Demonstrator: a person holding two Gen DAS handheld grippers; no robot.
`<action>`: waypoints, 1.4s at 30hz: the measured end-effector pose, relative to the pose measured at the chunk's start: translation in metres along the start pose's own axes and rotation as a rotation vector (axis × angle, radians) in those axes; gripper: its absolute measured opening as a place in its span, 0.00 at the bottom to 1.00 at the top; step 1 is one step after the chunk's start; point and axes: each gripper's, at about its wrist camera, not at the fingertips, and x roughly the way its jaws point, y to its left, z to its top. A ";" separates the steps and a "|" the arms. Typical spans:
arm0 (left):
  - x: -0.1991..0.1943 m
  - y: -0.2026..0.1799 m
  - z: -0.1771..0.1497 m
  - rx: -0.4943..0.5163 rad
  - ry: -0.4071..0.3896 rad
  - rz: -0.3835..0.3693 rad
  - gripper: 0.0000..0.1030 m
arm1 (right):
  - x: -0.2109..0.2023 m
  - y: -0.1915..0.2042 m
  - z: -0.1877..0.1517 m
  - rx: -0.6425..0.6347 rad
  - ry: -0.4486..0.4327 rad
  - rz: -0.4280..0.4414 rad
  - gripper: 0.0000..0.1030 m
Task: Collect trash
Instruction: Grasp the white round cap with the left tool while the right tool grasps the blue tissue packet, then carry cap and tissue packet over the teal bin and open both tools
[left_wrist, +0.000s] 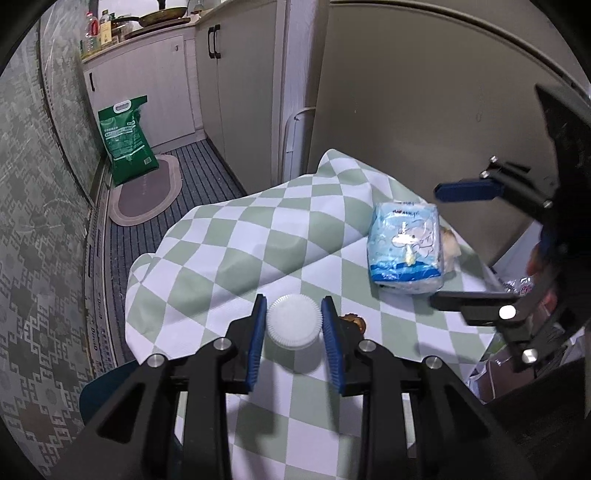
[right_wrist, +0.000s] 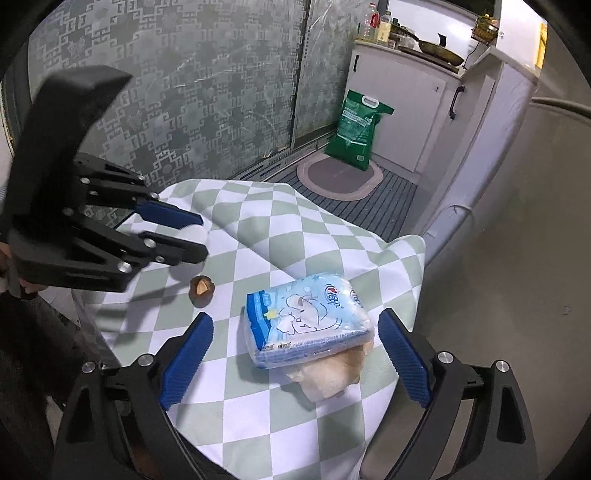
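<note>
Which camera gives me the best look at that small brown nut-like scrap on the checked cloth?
The right wrist view. There the small brown nut-like scrap lies in the open on the green-and-white checked cloth, its pale broken top showing. In the left wrist view only a sliver of it peeks out behind a blue finger pad of the left gripper.

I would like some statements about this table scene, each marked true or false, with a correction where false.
1. The left gripper has a white ribbed cap between its fingers. True.
2. The right gripper is shut on the tissue pack. False: it is open, a finger on each side of the pack.
3. The checked cloth is red. False: green and white.
4. A green sack stands on the floor by the cabinets. True.
</note>
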 end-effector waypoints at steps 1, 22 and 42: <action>-0.002 0.001 0.000 -0.007 -0.001 -0.007 0.31 | 0.002 0.001 0.000 0.000 0.003 0.003 0.89; -0.027 0.009 0.002 -0.090 -0.043 -0.089 0.31 | 0.041 -0.007 0.001 0.006 0.072 -0.016 0.80; -0.069 0.041 0.003 -0.170 -0.162 -0.053 0.31 | 0.008 0.001 0.020 0.056 -0.018 0.007 0.71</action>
